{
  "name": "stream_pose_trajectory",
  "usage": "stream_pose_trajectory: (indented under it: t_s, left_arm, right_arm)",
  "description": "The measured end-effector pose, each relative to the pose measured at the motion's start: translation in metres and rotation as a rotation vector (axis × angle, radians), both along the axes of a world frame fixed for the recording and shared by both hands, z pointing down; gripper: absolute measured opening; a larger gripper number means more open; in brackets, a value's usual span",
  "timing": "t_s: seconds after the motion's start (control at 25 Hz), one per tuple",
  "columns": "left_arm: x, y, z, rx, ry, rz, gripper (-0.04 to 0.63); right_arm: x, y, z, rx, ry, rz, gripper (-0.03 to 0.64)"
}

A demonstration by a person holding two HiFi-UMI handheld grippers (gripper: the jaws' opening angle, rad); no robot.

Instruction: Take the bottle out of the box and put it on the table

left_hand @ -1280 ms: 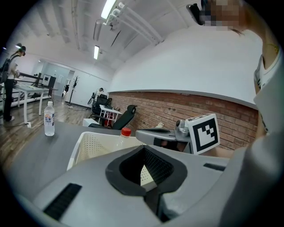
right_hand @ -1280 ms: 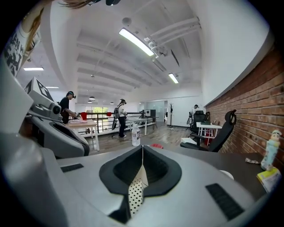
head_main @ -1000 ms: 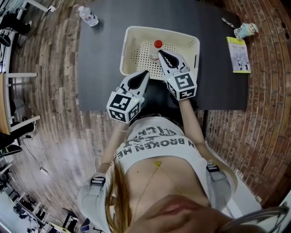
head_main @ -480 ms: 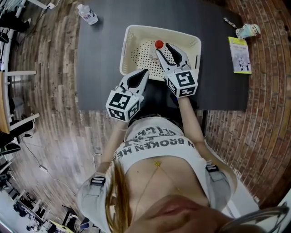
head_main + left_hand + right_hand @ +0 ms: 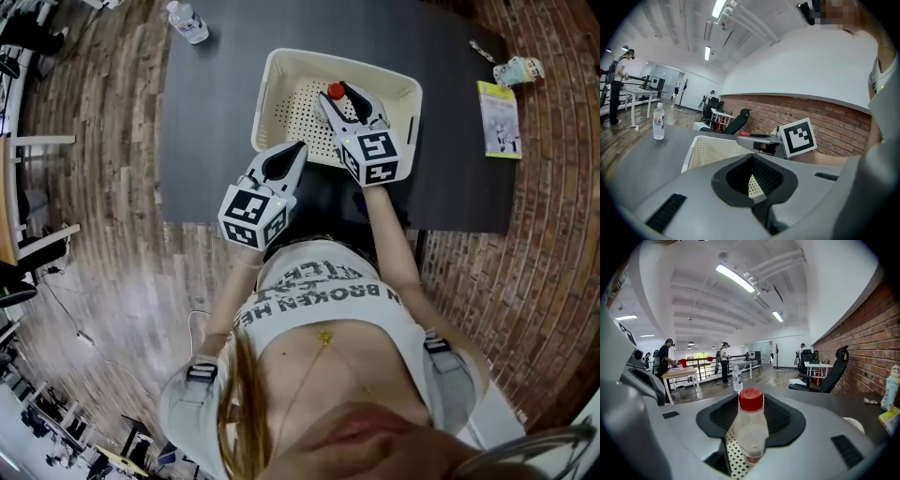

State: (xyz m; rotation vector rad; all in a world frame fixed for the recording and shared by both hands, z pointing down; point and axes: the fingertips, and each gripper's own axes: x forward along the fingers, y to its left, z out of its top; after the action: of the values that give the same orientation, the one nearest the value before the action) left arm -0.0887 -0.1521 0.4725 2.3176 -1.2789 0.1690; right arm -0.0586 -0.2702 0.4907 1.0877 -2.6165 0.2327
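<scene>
The right hand-held gripper [image 5: 337,95], jaws just opened wide around the ungripped bottle [image 5: 751,431] at centre frame, could topple it in the box [image 5: 277,70] by closing off-centre.

clear glossy plastic bottle [image 5: 751,430], perforated matt plastic box [image 5: 264,98], matt dark table [image 5: 206,122]

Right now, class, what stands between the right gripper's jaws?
Red-capped bottle, upright in the box; the right gripper has just been opening its jaws around it. Right gripper view.
</scene>
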Motion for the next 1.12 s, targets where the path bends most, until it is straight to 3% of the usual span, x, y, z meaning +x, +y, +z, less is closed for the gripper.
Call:
stream_pose_trajectory:
  t_s: [1.12]
  left_arm:
    - [0.009,0.008,0.003,-0.009,-0.001,0.042,0.003]
  right_arm:
    - [-0.002,0.004,0.002,0.058,0.005,-0.017,0.155]
